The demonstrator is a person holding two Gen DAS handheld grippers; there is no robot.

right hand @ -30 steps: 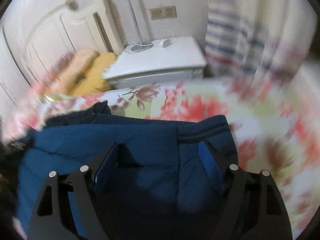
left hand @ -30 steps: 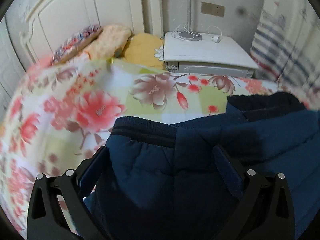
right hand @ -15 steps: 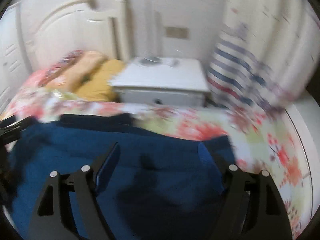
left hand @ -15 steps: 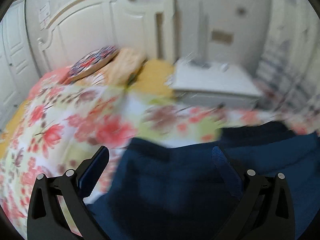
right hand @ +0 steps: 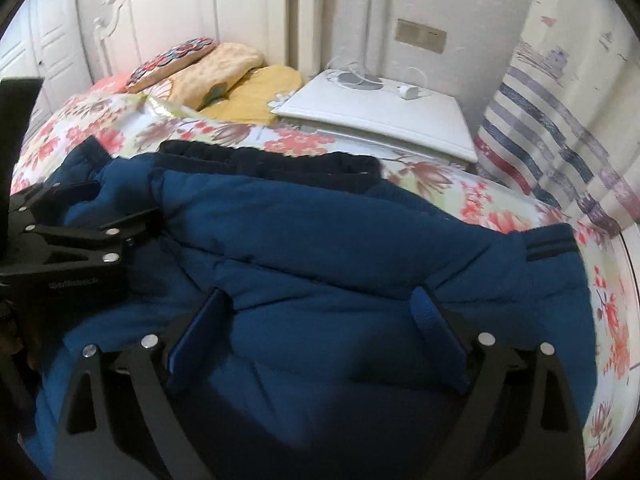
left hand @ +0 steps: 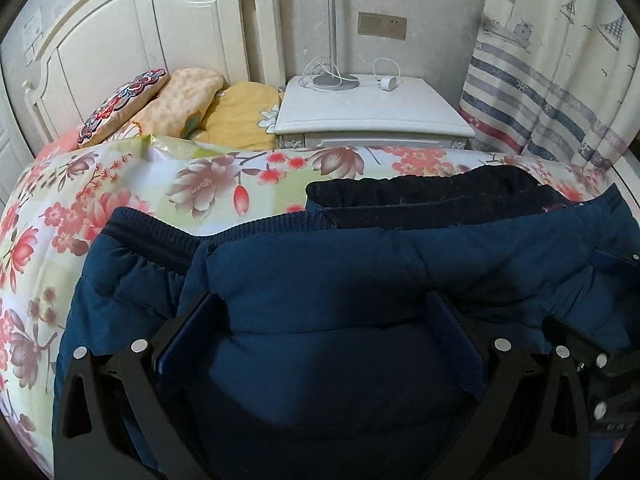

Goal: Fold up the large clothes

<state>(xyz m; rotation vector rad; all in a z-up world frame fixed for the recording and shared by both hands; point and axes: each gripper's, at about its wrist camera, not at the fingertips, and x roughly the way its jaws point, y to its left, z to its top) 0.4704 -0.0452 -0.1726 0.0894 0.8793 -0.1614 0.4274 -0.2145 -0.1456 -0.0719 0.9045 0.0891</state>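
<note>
Across the flowered bedspread (left hand: 132, 184) of the bed lies a dark blue padded jacket (left hand: 320, 280), spread wide and puffy, filling the lower half of both wrist views. A ribbed navy hem (left hand: 160, 236) with a darker stripe runs along its left edge in the left view, and a matching ribbed band (right hand: 552, 244) shows at its right edge in the right view. A darker, almost black lining or collar (left hand: 432, 196) sits along the far side of the jacket, toward the head of the bed. The left tongs (left hand: 324, 316) hang just over the jacket with their blue-padded fingers spread wide; padded cloth bulges between them, but the pads do not press on it. The right tongs (right hand: 324, 312) are likewise spread, their jaws opening at this moment, with a swell of jacket between the pads and no grip on it. In the right view the left tongs appear at the left edge, lying close over the jacket's far corner. Beyond the jacket, a patterned cushion (left hand: 124, 104) and yellow pillows (left hand: 240, 116) rest against the white headboard (left hand: 140, 28). Beside the bed stands a white nightstand (left hand: 372, 112), its surface carrying a lamp base (left hand: 334, 80) and a white charger (left hand: 388, 83) with its cord. A striped curtain (left hand: 552, 92) hangs at the right.
</note>
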